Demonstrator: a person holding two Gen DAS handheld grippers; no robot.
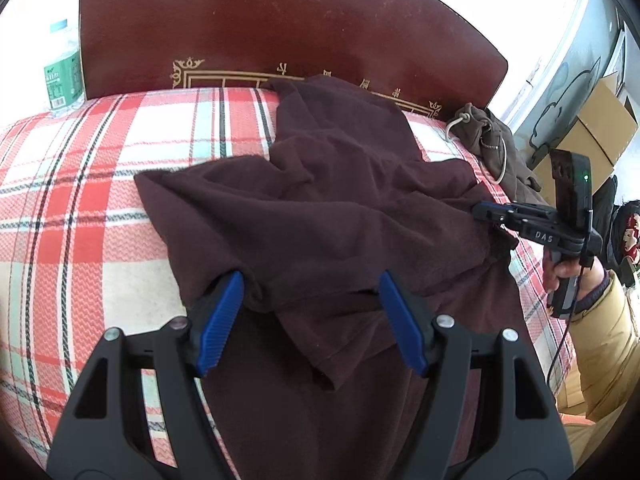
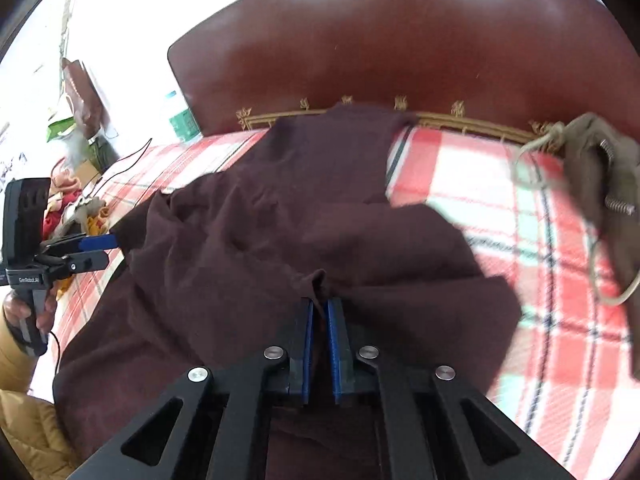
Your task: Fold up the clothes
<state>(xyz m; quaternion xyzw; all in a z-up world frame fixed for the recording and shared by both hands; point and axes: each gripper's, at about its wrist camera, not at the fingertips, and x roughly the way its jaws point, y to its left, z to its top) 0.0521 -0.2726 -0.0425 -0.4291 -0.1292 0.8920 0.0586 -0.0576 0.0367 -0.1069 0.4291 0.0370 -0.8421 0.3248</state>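
Observation:
A dark maroon garment (image 1: 320, 208) lies crumpled on a red, white and teal plaid bedspread (image 1: 80, 200). In the left wrist view my left gripper (image 1: 311, 278) stands open, its blue pads (image 1: 222, 316) wide apart over the garment's near edge, with cloth lying between them. My right gripper (image 2: 320, 302) is shut on a pinched fold of the maroon garment (image 2: 280, 220). The left wrist view shows the right gripper (image 1: 482, 212) from the side, clamped on the garment's right edge. The left gripper (image 2: 106, 250) shows at the cloth's left edge in the right wrist view.
A dark red headboard (image 1: 280, 32) bounds the far side of the bed. An olive-brown garment with a drawstring (image 1: 492, 140) lies at the back right corner. A water bottle (image 1: 60, 72) stands at the back left. Cardboard boxes (image 1: 600, 128) sit beyond the right edge.

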